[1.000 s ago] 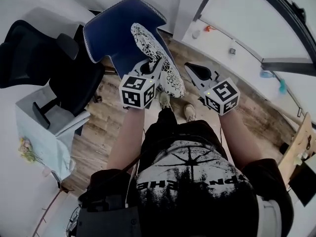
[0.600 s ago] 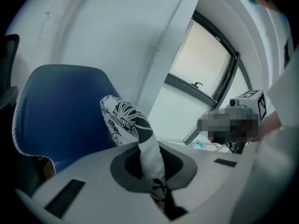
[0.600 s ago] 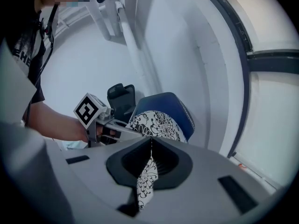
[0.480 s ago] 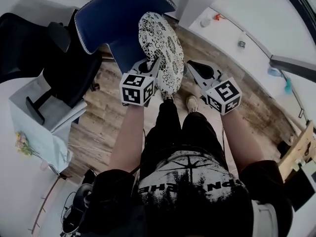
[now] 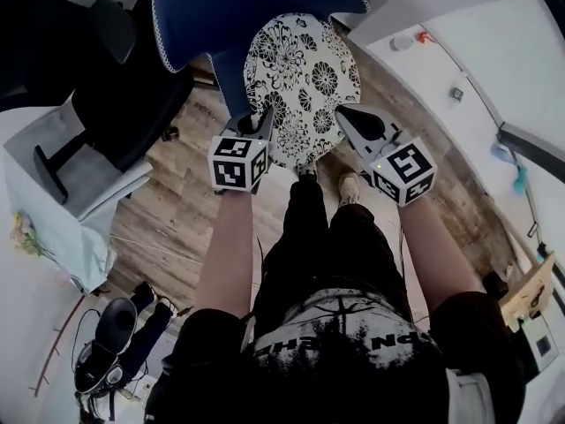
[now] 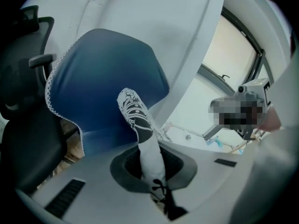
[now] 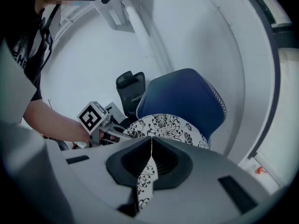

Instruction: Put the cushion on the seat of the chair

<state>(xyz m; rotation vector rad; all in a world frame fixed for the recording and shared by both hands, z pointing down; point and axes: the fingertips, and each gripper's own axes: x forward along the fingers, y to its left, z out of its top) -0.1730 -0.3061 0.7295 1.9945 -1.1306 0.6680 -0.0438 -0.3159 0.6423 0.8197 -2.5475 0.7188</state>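
A round white cushion (image 5: 305, 82) with black flower print hangs nearly flat over the seat of the blue shell chair (image 5: 221, 16). My left gripper (image 5: 265, 120) is shut on the cushion's near left edge, and my right gripper (image 5: 346, 120) is shut on its near right edge. In the left gripper view the cushion (image 6: 135, 115) runs edge-on out of the closed left gripper (image 6: 152, 164), with the blue chair (image 6: 103, 87) behind it. In the right gripper view a fold of fabric is pinched in the right gripper (image 7: 150, 157); the cushion (image 7: 168, 127) spreads before the chair back (image 7: 182, 97).
A black office chair (image 5: 106, 104) stands close to the left of the blue one. A cloth-covered table (image 5: 79, 219) is further left. The person's feet (image 5: 349, 186) rest on the wood floor just before the chair. A white wall and window sill run along the right.
Both grippers have come down and forward with the cushion. It has turned from nearly edge-on to lying flat, and now sits lower over the blue seat.
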